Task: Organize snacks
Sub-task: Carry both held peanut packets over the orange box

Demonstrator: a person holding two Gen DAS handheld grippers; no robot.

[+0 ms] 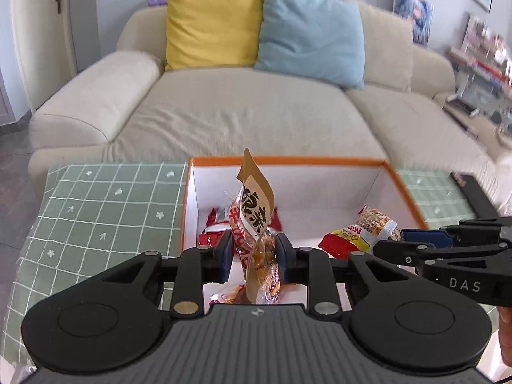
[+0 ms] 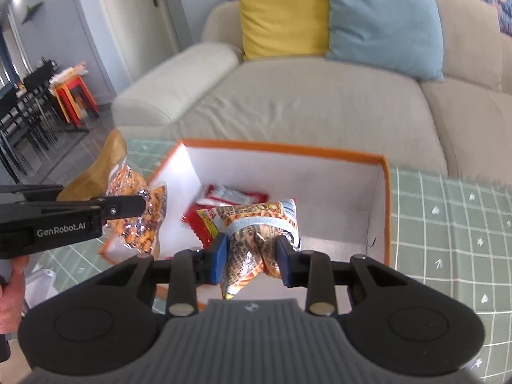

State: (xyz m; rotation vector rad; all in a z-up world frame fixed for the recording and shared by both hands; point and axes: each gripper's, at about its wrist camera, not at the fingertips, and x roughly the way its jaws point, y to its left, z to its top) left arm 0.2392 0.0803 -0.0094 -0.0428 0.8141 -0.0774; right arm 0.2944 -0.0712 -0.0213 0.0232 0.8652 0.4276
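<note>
My left gripper (image 1: pixel 252 252) is shut on a tan snack bag (image 1: pixel 257 211) with black characters and orange pieces inside, held over the near part of the orange-rimmed white box (image 1: pixel 288 160). The same tan snack bag (image 2: pixel 134 204) shows at the left of the right wrist view, beside the left gripper (image 2: pixel 140 206). My right gripper (image 2: pixel 252 254) is shut on a yellow-and-red crinkled snack bag (image 2: pixel 259 233), over the box (image 2: pixel 320 152). That yellow-and-red bag (image 1: pixel 361 232) hangs at the right gripper (image 1: pixel 412 240) in the left wrist view. Red snack packets (image 2: pixel 230 196) lie on the box floor.
The box stands on a green checked cloth (image 1: pixel 96 211) with a beige sofa (image 1: pixel 256 108) behind it, bearing a yellow cushion (image 1: pixel 211 22) and a blue cushion (image 1: pixel 310 32). Dark chairs and an orange stool (image 2: pixel 73 96) stand far left. A hand (image 2: pixel 11 294) holds the left gripper's handle.
</note>
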